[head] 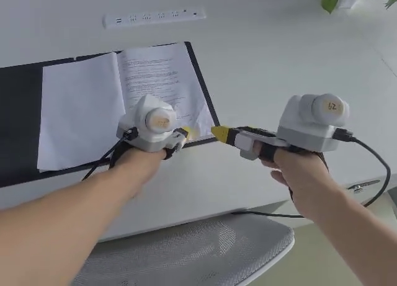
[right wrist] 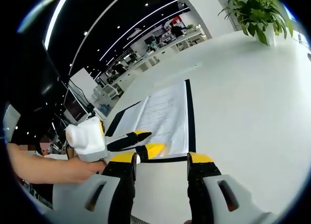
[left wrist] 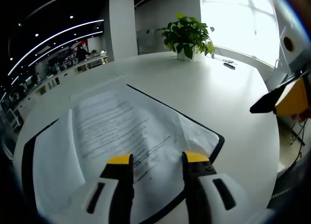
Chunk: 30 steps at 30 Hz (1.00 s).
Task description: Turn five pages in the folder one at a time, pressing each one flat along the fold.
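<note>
**Folder [head: 18,112] lying open, left gripper [head: 183,136] and right gripper [head: 220,133] both slack at its near right corner**

Big white table [head: 279,62] takes up most of the head view, with a grey mesh chair [head: 198,249] tucked under the near edge. The black folder lies flat on the left part of the table, close to that near edge. It's open on a blank page [head: 80,112] on the left and a printed page [head: 161,81] on the right, and the fold runs between them.

The left gripper sits over the bottom right corner of the printed page. Its own view has the two yellow-tipped jaws spread apart [left wrist: 158,158] with lines of text showing in the gap, so it isn't clamped on anything. I honestly can't tell if the tips touch the paper or just hang over it.

The right gripper is off the folder, just beside its right edge over bare table, pointing in towards the left one. Its jaws are also apart [right wrist: 160,157], with only table and the folder corner showing between them.

A white power strip [head: 154,16] lies past the folder's far edge. A potted plant [left wrist: 187,37] stands way off at the far side of the table.
</note>
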Available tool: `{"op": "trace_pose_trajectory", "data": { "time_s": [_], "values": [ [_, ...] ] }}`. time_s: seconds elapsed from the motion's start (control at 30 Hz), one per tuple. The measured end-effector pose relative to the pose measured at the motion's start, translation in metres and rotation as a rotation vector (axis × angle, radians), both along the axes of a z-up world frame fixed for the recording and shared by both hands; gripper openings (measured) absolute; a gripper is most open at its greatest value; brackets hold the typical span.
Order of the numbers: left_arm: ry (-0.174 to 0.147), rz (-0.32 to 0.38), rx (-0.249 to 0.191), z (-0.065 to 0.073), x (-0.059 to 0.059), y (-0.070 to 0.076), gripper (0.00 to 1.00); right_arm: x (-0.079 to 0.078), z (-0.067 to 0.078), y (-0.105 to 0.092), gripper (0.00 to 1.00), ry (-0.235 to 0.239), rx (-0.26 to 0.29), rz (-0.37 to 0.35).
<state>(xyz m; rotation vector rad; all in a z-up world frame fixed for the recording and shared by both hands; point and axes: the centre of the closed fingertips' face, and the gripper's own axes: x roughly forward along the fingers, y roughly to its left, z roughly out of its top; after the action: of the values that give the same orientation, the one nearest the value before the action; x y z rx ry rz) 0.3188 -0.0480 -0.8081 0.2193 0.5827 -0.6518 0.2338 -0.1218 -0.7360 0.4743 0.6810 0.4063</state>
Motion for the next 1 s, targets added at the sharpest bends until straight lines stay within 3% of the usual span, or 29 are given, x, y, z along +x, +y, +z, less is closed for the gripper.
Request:
{"op": "trace_pose_trajectory", "data": {
  "time_s": [0.4, 0.6, 0.73, 1.0],
  "values": [
    [-0.006, 0.015, -0.024, 0.0, 0.001, 0.003, 0.33, 0.002, -0.002, 0.007, 0.39, 0.004, 0.014, 0.006],
    [-0.009, 0.018, -0.02, 0.002, 0.003, 0.007, 0.26, 0.005, -0.002, 0.008, 0.38, 0.001, 0.012, 0.007],
    [-0.013, 0.044, -0.002, 0.001, 0.009, 0.015, 0.12, 0.008, -0.004, 0.012, 0.38, -0.001, 0.007, 0.013],
    [0.002, 0.051, -0.007, 0.005, 0.004, 0.015, 0.1, 0.024, -0.015, 0.022, 0.37, 0.006, -0.002, 0.039]
  ]
}}
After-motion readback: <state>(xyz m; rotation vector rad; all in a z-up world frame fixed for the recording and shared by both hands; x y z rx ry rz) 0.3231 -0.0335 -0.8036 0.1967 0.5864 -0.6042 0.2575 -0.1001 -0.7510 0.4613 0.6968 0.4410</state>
